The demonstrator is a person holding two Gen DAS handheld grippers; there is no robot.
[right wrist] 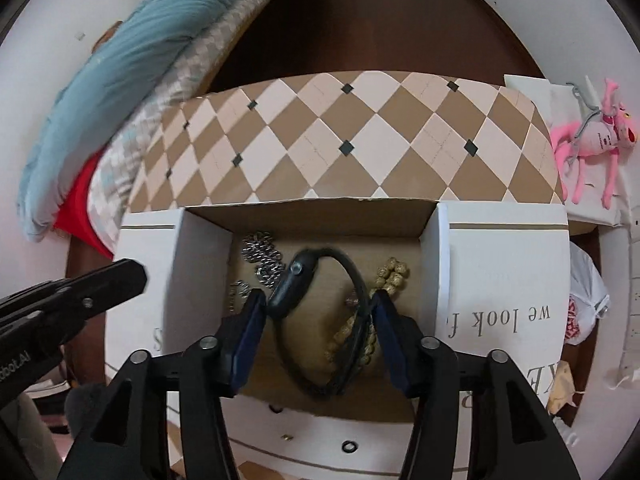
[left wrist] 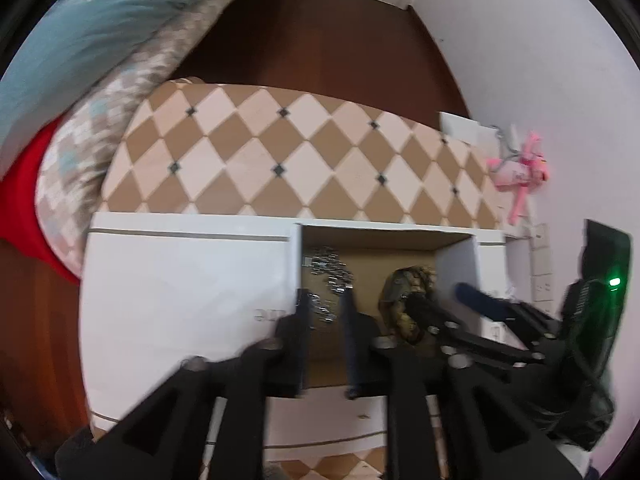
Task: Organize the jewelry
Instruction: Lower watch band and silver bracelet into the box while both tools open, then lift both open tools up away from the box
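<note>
An open cardboard box (right wrist: pixel 304 216) with white flaps holds the jewelry. In the right wrist view a silver chain (right wrist: pixel 260 256) lies at its back left, a beige bead bracelet (right wrist: pixel 392 276) at the right, and a black wristband (right wrist: pixel 320 312) with a dark pod sits in the middle. My right gripper (right wrist: pixel 318 312) is open, its blue pads on either side of the wristband, close to it. In the left wrist view my left gripper (left wrist: pixel 326 320) is partly open over the box's left part, in front of the silver chain (left wrist: pixel 328 280). The right gripper (left wrist: pixel 448 308) shows there beside the beads (left wrist: pixel 404 292).
The box rests on a checkered tan and white board (right wrist: pixel 360 140). A pink plush toy (right wrist: pixel 596 136) lies at the right, bedding (right wrist: pixel 120 100) at the left. A small black ring (right wrist: pixel 350 447) and a tiny gold piece (right wrist: pixel 286 437) lie on the near flap. A plastic bag (right wrist: pixel 584 308) sits right of the box.
</note>
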